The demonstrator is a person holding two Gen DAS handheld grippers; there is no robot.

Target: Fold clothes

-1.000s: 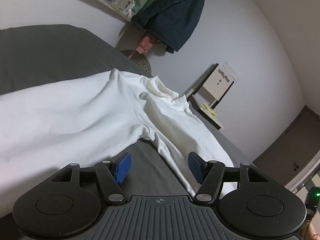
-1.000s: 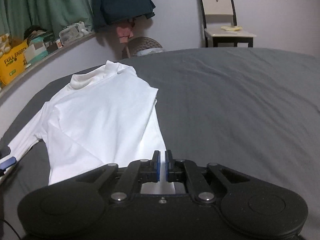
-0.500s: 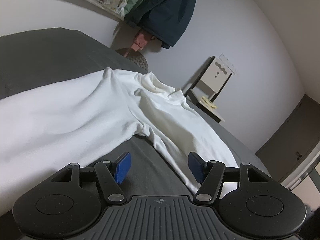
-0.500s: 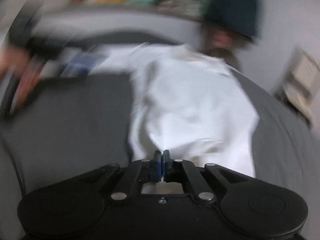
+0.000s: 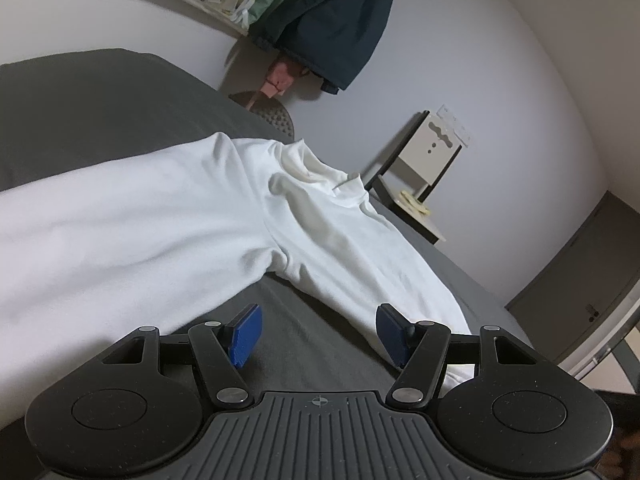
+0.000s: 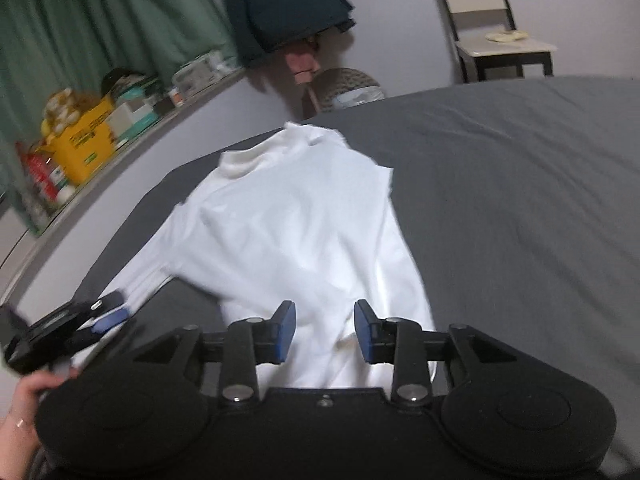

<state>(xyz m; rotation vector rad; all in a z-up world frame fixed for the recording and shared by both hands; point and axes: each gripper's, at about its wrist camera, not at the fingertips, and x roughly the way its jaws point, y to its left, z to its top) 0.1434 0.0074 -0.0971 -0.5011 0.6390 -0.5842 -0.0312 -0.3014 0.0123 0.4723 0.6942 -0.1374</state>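
A white long-sleeved top (image 6: 304, 236) lies spread on the dark grey bed (image 6: 520, 208), collar toward the far wall, its right side folded in over the body and one sleeve stretched out to the left in the right wrist view. The right tool (image 6: 325, 330) hovers over the hem, its jaws having just been opening; the blue pads stand apart with the cloth seen between them, and as far as the blurred picture tells, they do not press on it. The left tool (image 5: 318, 334) sits low over the bed beside the stretched sleeve, jaws released wide and nothing gripped; bare sheet shows between its pads, with the sleeve's edge passing just by the right one. A hand (image 6: 28, 396) holds that tool at the picture's lower left. Beyond the bed stand a chair (image 6: 492, 20), a hanging dark jacket (image 6: 280, 4), green curtains (image 6: 100, 20) and a cluttered ledge (image 6: 96, 136)
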